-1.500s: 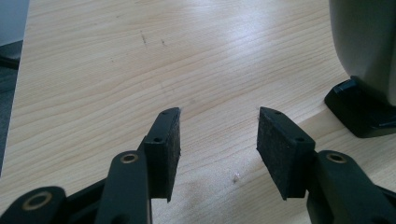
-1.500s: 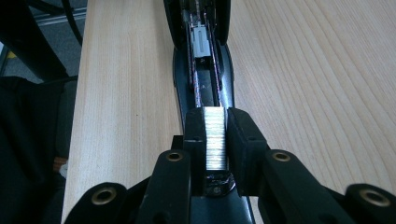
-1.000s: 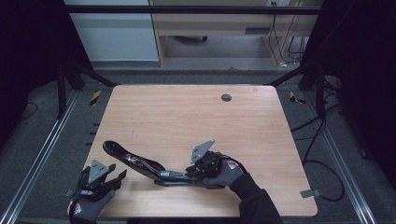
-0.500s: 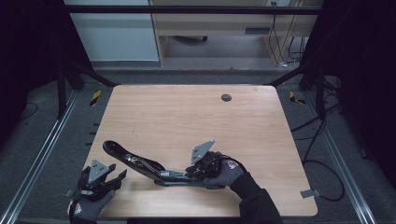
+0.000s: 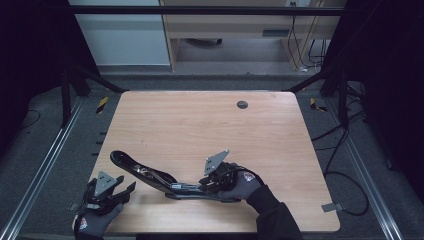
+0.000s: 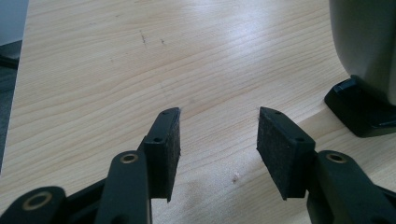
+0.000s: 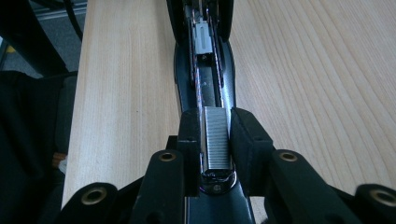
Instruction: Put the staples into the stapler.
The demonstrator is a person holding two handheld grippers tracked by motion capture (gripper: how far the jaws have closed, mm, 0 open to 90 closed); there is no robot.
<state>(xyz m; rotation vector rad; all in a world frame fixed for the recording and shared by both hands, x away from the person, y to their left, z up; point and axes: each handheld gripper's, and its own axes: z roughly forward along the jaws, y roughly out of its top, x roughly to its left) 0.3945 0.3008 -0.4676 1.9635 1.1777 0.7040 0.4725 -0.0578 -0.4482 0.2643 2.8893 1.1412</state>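
Note:
A black stapler point(image 5: 150, 175) lies swung open near the front of the wooden table point(image 5: 200, 125), its top arm reaching up and to the left. My right gripper point(image 5: 212, 184) sits at the stapler's right end. In the right gripper view, a silver strip of staples point(image 7: 216, 144) lies in the stapler's channel point(image 7: 205, 74) between the pads of my right gripper point(image 7: 216, 115). The jaws have just been opening and stand close on either side of the strip. At the front left corner my left gripper point(image 5: 126, 185) is open with bare wood between its pads point(image 6: 161, 149). The stapler's end point(image 6: 364, 56) shows at its right.
A dark round grommet point(image 5: 242, 104) sits in the table's far middle. Metal rails point(image 5: 40, 170) run along both sides of the table, and cables point(image 5: 345, 175) lie on the floor at the right. A light cabinet point(image 5: 225, 25) stands beyond the far edge.

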